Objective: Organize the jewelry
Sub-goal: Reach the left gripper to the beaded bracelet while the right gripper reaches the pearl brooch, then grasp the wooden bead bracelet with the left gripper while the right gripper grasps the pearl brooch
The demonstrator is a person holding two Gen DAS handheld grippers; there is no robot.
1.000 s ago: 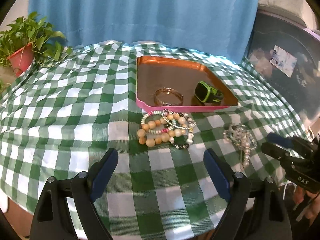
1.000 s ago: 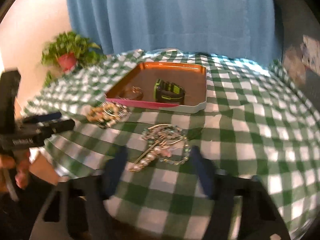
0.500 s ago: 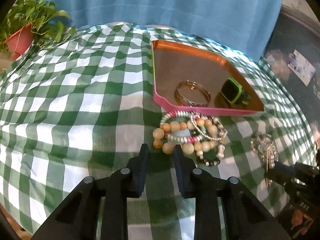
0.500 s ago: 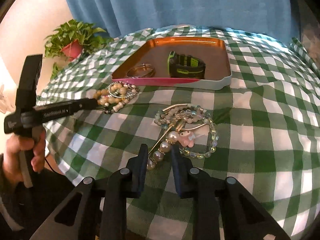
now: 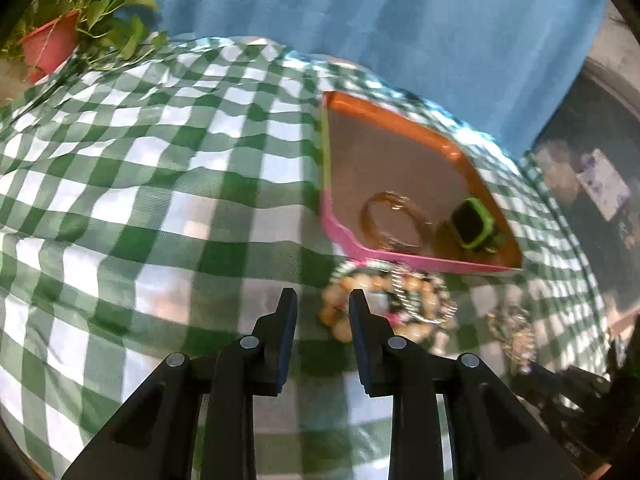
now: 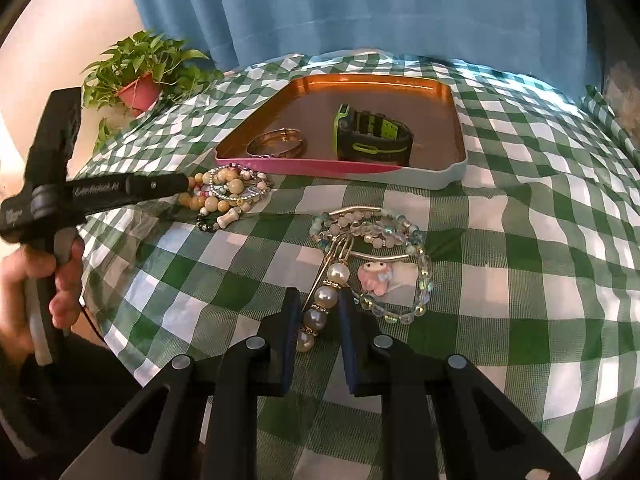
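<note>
Two tools are at work on the checked cloth that covers the surface.

From the left wrist, blurred: my left tool points down at the cloth, and its jaws have just been closing to a narrow gap. The heap of wooden bead bracelets lies just ahead and to the right of its tips. A few beads show inside the gap beside the right finger, but the left finger stands clear of them, so nothing is pinched. Beyond the heap is the tray, holding a gold bangle and, further right, a green watch. A potted plant sits far off to the left.

From the right wrist: my right tool has also just been closing and stands nearly together around the pearl strand. A sliver of cloth shows between the pearls and the right pad, so I do not read it as pinched. The glass bead bracelets and a pink charm lie just ahead. The tray is further ahead, with bangle and watch inside. Off to the left, a hand holds the left tool, its tip touching the wooden heap.
</note>
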